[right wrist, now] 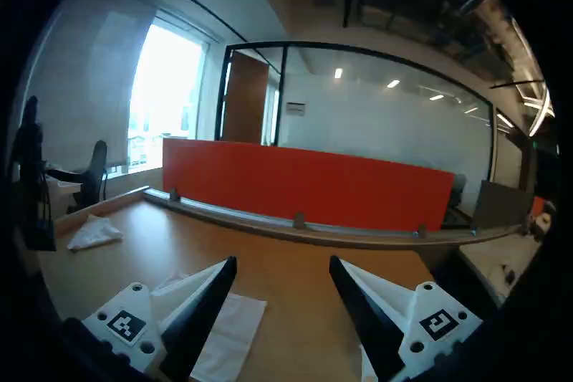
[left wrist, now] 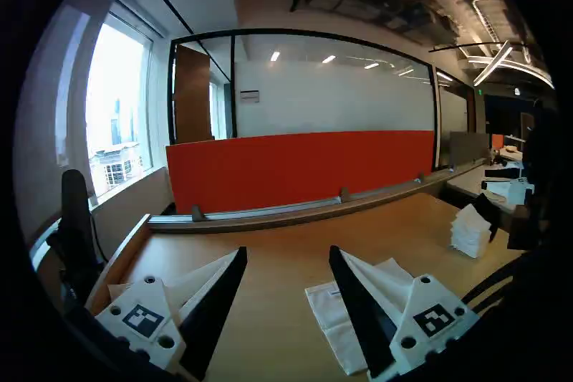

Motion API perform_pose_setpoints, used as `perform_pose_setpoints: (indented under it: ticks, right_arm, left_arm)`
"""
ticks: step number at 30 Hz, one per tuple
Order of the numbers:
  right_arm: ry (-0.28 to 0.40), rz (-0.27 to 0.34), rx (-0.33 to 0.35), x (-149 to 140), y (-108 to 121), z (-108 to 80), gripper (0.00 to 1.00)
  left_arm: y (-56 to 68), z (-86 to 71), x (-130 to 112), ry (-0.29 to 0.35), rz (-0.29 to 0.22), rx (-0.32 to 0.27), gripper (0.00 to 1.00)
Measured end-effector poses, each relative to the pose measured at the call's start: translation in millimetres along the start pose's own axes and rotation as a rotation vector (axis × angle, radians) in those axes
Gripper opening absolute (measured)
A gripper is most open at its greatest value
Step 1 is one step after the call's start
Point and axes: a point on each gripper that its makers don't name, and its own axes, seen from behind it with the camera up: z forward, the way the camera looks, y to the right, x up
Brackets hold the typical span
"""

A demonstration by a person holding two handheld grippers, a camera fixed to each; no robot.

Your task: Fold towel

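1. Light-brown wooden desk top (left wrist: 286, 231), broad, across the lower half of both views.
2. Orange-red upright divider panel (left wrist: 301, 167), along the desk's far edge, at 12 o'clock ahead of both grippers.
3. Left gripper (left wrist: 288, 253), above the desk, white-and-black fingers spread wide, nothing between them.
4. Right gripper (right wrist: 281, 261), fingers likewise spread apart, holding nothing.
5. Flat white rectangular towel (left wrist: 333, 317), on the desk at 5 o'clock in the left gripper view, partly behind a finger; same towel (right wrist: 229, 332) at 7 o'clock in the right gripper view.
6. Stack of folded white cloths (left wrist: 470, 230), at 3 o'clock in the left gripper view, well apart from the towel.
7. Crumpled white cloth (right wrist: 93, 233), on the desk at 9 o'clock in the right gripper view.
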Motion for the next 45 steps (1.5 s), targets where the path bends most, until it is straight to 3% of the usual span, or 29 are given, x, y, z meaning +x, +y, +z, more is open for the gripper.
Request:
perform_pose_setpoints:
  ticks: [11,18,26,45]
  right_arm:
    - [-0.094,-0.047,0.177,-23,-28,-0.8,1.0]
    - [-0.165,-0.105,0.267,-43,-44,0.1,1.0]
    - [-0.215,-0.144,0.322,-64,-55,5.2,1.0]
    - [-0.389,-0.196,0.387,-177,-75,11.8,1.0]
  left_arm:
    - [36.7,0.4,-21,-0.08,0.1,-0.146,0.84]
    - [56.2,0.9,-43,-0.132,0.125,-0.223,0.84]
    - [67.7,5.2,-71,-0.189,0.126,-0.276,0.84]
    - [85.2,15.0,-180,-0.357,0.149,-0.314,0.85]
